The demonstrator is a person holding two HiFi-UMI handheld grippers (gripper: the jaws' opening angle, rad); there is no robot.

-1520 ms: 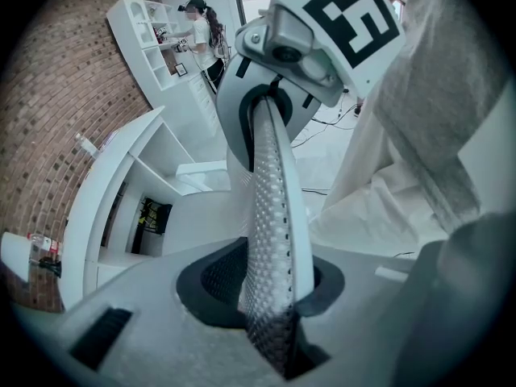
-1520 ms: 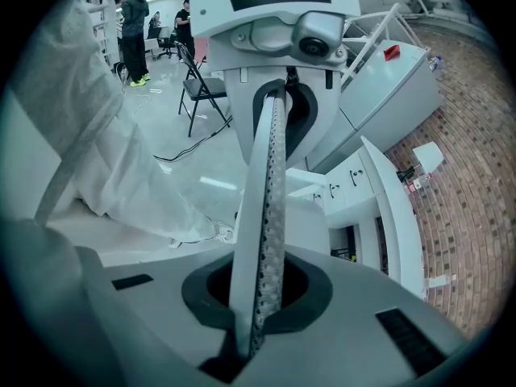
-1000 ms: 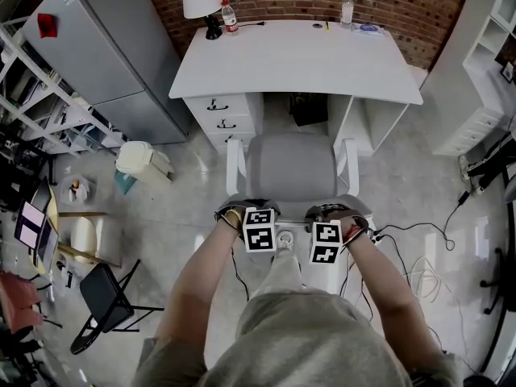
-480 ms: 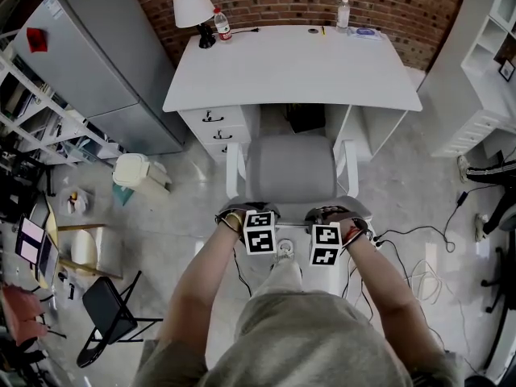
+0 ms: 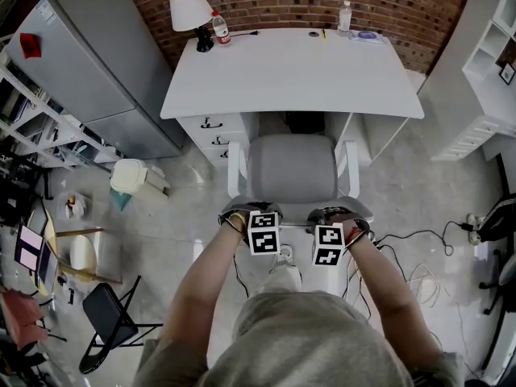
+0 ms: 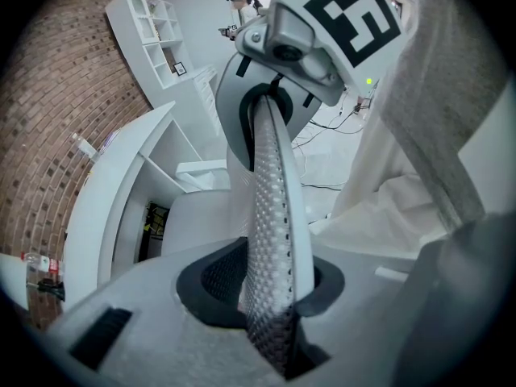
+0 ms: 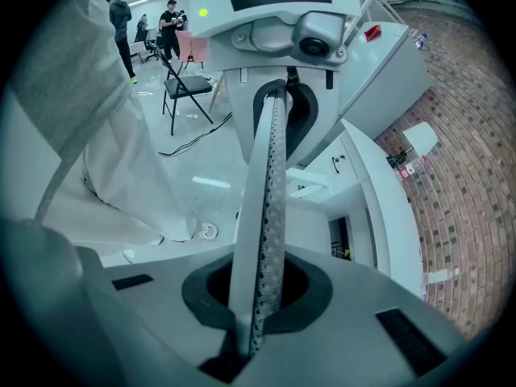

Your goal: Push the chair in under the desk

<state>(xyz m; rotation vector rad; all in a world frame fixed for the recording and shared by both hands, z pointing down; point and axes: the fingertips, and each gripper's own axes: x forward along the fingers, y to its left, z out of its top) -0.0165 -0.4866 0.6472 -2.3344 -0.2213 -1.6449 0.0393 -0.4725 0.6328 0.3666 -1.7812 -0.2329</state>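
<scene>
Both left claw [image 5: 260, 217] and right claw [image 5: 329, 219] on chair [image 5: 290, 168]

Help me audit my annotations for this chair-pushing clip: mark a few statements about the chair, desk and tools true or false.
1. The left tool and right tool both clamp the chair's backrest. True.
2. The lamp stands at the desk's back right corner. False: back left corner, beside a bottle.
3. The chair's seat is fully under the desk. False: most of it shows in front of the desk's edge.
4. A black folding chair stands on the floor to the left. True.
</scene>
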